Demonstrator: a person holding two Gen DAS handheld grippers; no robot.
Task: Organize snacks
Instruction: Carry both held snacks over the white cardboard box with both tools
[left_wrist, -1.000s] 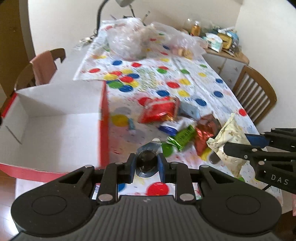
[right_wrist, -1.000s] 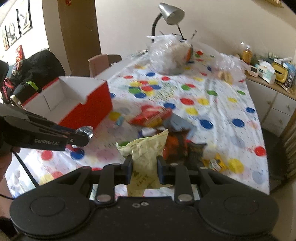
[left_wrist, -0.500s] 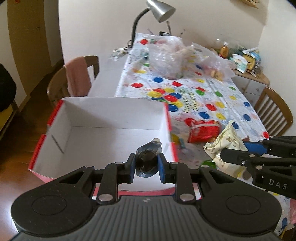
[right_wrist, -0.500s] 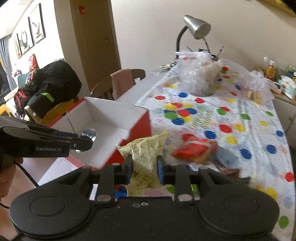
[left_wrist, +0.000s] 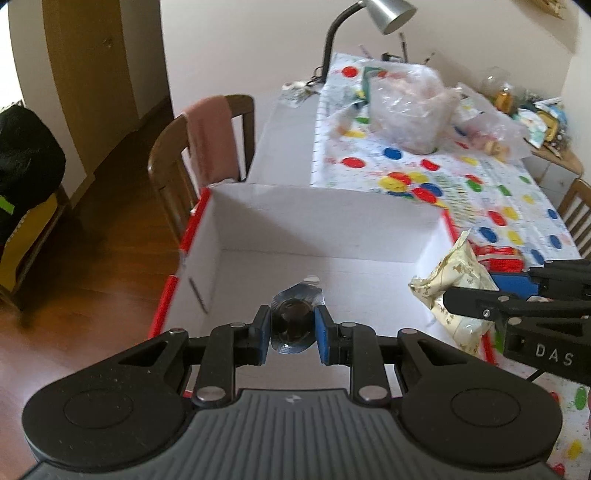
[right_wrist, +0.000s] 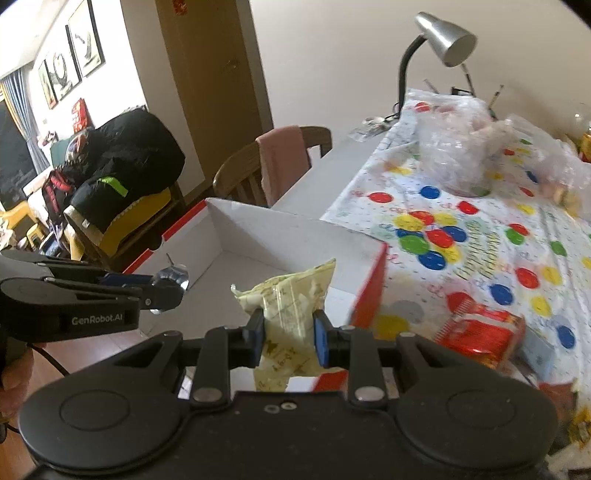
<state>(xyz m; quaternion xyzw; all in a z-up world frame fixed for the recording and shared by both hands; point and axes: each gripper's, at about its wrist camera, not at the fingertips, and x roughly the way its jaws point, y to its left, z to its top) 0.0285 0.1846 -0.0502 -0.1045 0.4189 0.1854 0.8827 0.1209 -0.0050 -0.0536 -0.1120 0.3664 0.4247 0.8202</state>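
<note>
1. The left gripper (left_wrist: 292, 328) is clamped on a small foil-wrapped snack (left_wrist: 295, 317), held above the floor of the box (left_wrist: 332, 221).
2. The right gripper (right_wrist: 289, 334) is clamped on a pale yellow packet (right_wrist: 291, 299), which hangs over the box's right side, near its red wall.
3. The foil snack looks light and crinkly; its wrapper is probably slippery, so a grip across the middle suits it.
4. The packet looks soft, puffy and light, and likely crushes easily. It is pinched mid-body, with its sealed top edge sticking up free.
5. The box is white inside, red outside, open-topped, and nothing shows in it.
6. It sits at the table's corner beside a dotted tablecloth (right_wrist: 480, 229), where a red packet (right_wrist: 480, 332) and other snacks wait.
7. Clear bags (left_wrist: 410, 107), a desk lamp (right_wrist: 443, 40) and a chair (left_wrist: 207, 147) with a pink cloth stand beyond.
</note>
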